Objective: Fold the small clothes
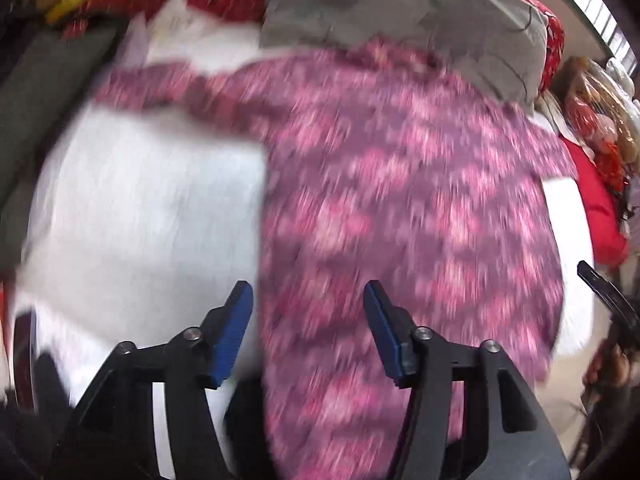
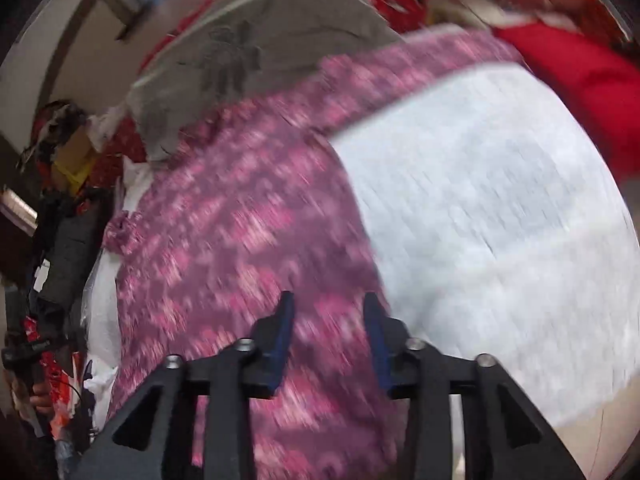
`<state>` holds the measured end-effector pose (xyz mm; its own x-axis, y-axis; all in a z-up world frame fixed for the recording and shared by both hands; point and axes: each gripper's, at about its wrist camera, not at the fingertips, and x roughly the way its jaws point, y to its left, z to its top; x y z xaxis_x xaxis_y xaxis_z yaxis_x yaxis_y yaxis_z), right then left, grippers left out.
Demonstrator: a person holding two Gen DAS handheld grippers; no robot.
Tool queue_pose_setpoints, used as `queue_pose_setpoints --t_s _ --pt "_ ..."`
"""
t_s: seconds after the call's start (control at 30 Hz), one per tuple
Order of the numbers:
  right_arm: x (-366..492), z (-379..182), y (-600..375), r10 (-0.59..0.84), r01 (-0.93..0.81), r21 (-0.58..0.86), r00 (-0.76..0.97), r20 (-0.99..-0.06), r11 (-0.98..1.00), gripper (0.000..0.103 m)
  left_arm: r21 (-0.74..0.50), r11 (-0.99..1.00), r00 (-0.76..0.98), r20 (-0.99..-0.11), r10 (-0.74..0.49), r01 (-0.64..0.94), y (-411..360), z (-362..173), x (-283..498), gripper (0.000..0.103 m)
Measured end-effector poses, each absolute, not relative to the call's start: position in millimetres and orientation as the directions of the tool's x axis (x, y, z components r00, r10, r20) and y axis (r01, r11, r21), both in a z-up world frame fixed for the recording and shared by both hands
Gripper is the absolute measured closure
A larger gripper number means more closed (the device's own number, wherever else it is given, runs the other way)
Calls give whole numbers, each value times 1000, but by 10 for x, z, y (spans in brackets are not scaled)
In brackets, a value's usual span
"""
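Note:
A pink and purple patterned garment point(image 1: 400, 200) lies spread on a white sheet point(image 1: 152, 208), one sleeve stretched to the left. My left gripper point(image 1: 308, 300) is open and empty above the garment's left edge. In the right wrist view the same garment point(image 2: 240, 240) lies on the white sheet point(image 2: 500, 220). My right gripper point(image 2: 328, 312) is open and empty above the garment's right edge. Both views are blurred by motion.
A grey pillow point(image 1: 400, 12) lies behind the garment, also in the right wrist view point(image 2: 248, 52). Red cloth point(image 1: 592, 204) and clutter lie at the right side. A dark grey cushion point(image 1: 44, 80) lies at the left. The other gripper's tip point(image 1: 604, 288) shows at the right edge.

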<state>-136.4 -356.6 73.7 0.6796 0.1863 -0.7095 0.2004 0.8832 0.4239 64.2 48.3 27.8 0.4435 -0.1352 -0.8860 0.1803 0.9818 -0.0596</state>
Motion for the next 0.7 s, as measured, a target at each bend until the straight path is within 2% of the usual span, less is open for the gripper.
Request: queue_pose_setpoints --t_s 0.1,0.2,0.23,0.3,0.33,0.43,0.53,0.63,0.7 --pt "-1014 628 -3463 156 180 368 678 -718 912 63 -37 983 434 -894 -114 181 127 80 981 46" --pt "-734 342 -3497 158 197 329 586 -795 924 67 8 987 428 -902 -61 159 -109 -120 1199 47" --pt "-741 367 -3568 178 191 361 609 -773 913 71 25 988 427 -903 -44 155 -173 -175 1269 46" --pt "-704 525 -3927 225 218 474 665 -712 853 71 27 989 423 -905 -38 147 -240 -240 1386 46" --pt "-678 581 -4120 214 248 507 694 -687 825 66 13 990 416 -908 -49 144 -238 -259 1426 46" --pt "-640 690 -5098 83 415 578 759 -646 703 64 -15 992 389 -919 -62 123 -265 -391 1559 46" --pt "-613 612 -6038 -69 588 601 743 -665 542 60 -29 993 421 -904 -77 118 -264 -395 1612 41" --pt "-514 446 -6668 -125 658 637 729 -673 402 59 -51 992 421 -902 -95 115 -233 -406 1675 39" --pt "-379 301 -6926 -121 654 681 745 -656 330 54 -72 991 413 -904 -112 111 -216 -397 1737 39"
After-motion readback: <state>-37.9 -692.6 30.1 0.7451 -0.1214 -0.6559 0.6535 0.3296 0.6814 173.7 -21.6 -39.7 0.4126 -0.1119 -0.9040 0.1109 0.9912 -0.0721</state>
